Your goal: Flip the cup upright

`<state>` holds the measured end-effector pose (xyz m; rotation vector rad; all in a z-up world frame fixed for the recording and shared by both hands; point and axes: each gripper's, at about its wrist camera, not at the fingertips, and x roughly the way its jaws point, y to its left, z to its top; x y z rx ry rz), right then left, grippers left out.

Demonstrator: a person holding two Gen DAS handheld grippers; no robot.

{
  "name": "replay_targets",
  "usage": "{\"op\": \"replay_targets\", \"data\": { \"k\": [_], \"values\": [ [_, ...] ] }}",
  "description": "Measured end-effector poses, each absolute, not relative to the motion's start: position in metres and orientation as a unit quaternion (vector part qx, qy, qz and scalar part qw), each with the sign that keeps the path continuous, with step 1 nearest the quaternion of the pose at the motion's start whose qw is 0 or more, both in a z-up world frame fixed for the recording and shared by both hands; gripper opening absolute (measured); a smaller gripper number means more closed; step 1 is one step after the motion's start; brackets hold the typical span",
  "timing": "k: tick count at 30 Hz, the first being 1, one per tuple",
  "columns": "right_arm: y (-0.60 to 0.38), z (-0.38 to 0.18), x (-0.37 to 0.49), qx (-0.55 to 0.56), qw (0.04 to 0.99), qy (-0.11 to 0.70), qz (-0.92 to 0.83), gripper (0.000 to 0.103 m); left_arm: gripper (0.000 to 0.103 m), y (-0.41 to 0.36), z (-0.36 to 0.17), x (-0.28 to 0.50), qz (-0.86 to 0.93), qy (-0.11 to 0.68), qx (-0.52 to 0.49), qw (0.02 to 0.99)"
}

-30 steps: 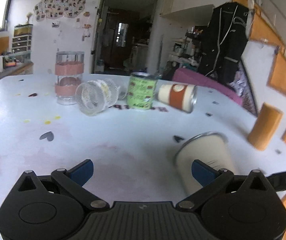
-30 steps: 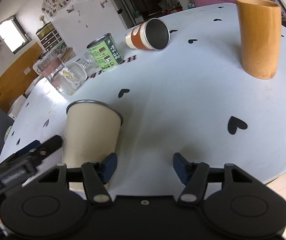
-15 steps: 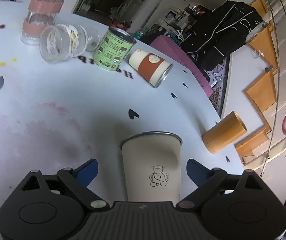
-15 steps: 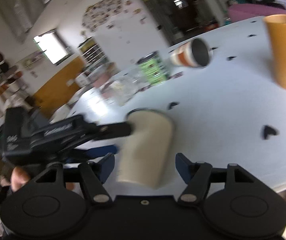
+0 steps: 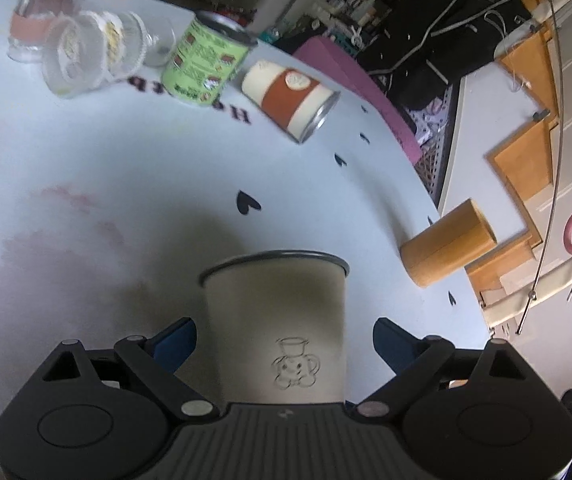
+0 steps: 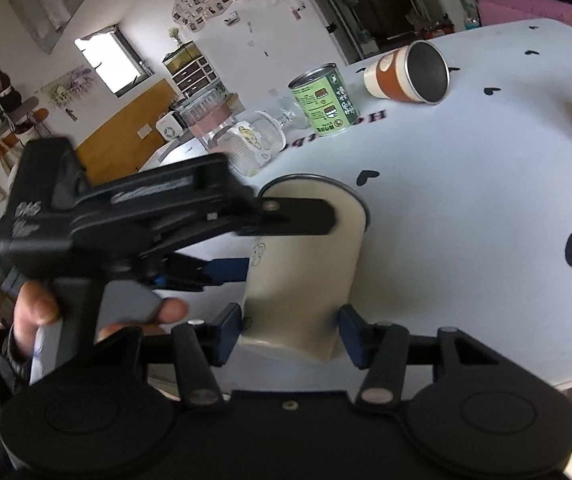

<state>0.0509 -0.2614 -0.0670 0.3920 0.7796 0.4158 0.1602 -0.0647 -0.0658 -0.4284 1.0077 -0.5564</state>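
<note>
We find the cream cup (image 5: 276, 320) at the near edge of the white table (image 5: 86, 200), mouth rim pointing away from both cameras; whether it lies on its side or stands inverted we cannot tell for certain. The left gripper (image 5: 284, 344) straddles it with its jaws spread and a gap showing on each side of the wall; it is not holding. The right gripper (image 6: 291, 334) brackets the cup's closed end; its blue pads (image 6: 230, 332) sit just beside the wall, and we cannot tell whether they press on it. We judge the cup to be light, rigid metal with a smooth coating and a rolled steel rim; it should not crush, but may slip or roll. We advise a hold across the middle of the body, pads flat on opposite walls, clear of the taper. The orange-banded cup (image 5: 291, 98), green can (image 5: 204, 66) and wooden tumbler (image 5: 447, 248) stand well apart.
</note>
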Motion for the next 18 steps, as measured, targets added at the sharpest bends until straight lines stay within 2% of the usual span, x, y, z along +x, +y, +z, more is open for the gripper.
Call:
{"op": "replay_targets", "data": {
  "k": [5,11,15,18],
  "values": [
    [-0.262,-0.066,0.047,0.172,0.89,0.368,0.204,0.053,0.075,-0.065,-0.063,0.163,-0.258,0.467,-0.2,0.822],
    [-0.248,-0.065,0.036,0.106,0.909,0.343,0.213,0.052,0.076,-0.066,-0.031,0.123,-0.288,0.389,-0.134,0.865],
    [-0.237,-0.072,0.029,0.057,0.92,0.329,0.204,0.046,0.076,-0.073,-0.019,0.092,-0.284,0.342,-0.059,0.894],
    [-0.228,-0.086,0.028,0.013,0.935,0.312,0.17,0.044,0.076,-0.076,-0.019,0.078,-0.281,0.335,-0.026,0.899]
  ]
}}
